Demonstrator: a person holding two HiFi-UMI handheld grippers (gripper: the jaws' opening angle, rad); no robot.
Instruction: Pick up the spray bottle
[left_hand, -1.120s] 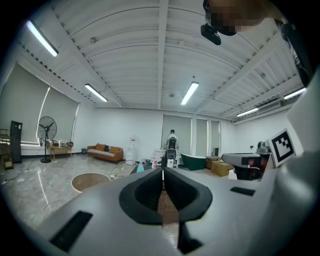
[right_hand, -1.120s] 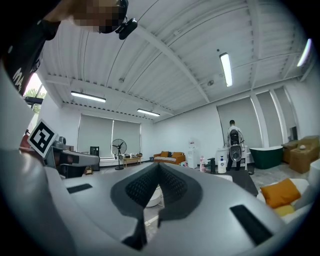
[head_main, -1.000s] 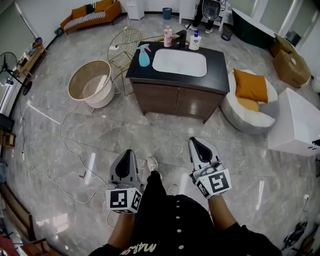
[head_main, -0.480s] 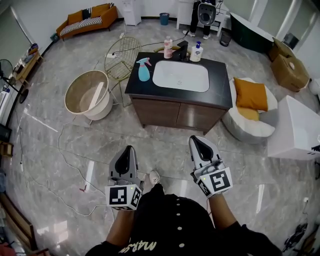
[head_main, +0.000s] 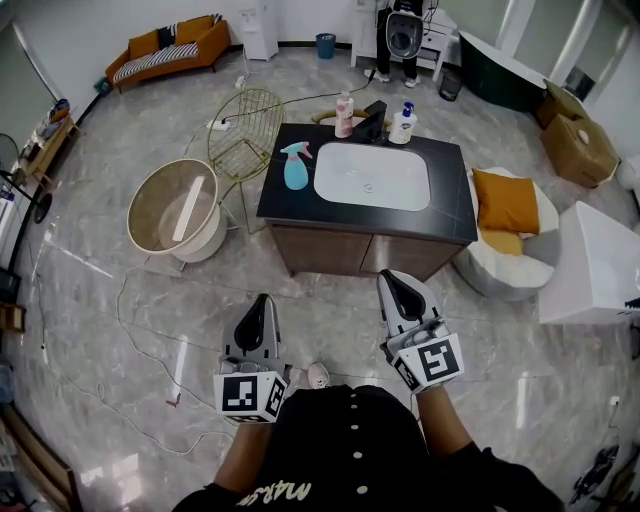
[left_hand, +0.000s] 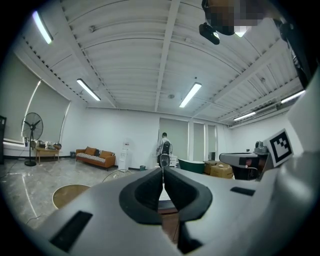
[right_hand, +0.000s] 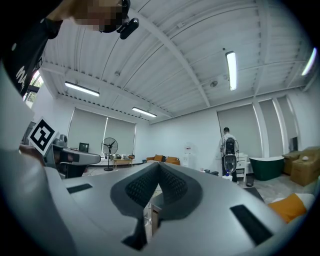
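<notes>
A teal spray bottle (head_main: 296, 166) with a pink trigger stands upright at the left end of the black vanity top (head_main: 450, 215), beside the white sink basin (head_main: 372, 176). Both grippers are held low over the floor in front of the cabinet, pointing toward it and well short of it. My left gripper (head_main: 262, 301) is shut with nothing in it; in the left gripper view its jaws (left_hand: 162, 172) meet in a closed line. My right gripper (head_main: 388, 281) is also shut and empty, jaws together in the right gripper view (right_hand: 159, 173). The jaws hide the bottle in both gripper views.
A pink bottle (head_main: 345, 113), a black faucet (head_main: 375, 118) and a white pump bottle (head_main: 404, 123) line the counter's back. A wire chair (head_main: 243, 135) and round tub (head_main: 180, 207) stand left. A pouf with an orange cushion (head_main: 503, 200) and a white box (head_main: 595, 265) are right. A cable (head_main: 130, 330) crosses the floor.
Both grippers and the person have moved forward toward the vanity, which now sits nearer and lower in the head view. Both jaws stayed shut.
</notes>
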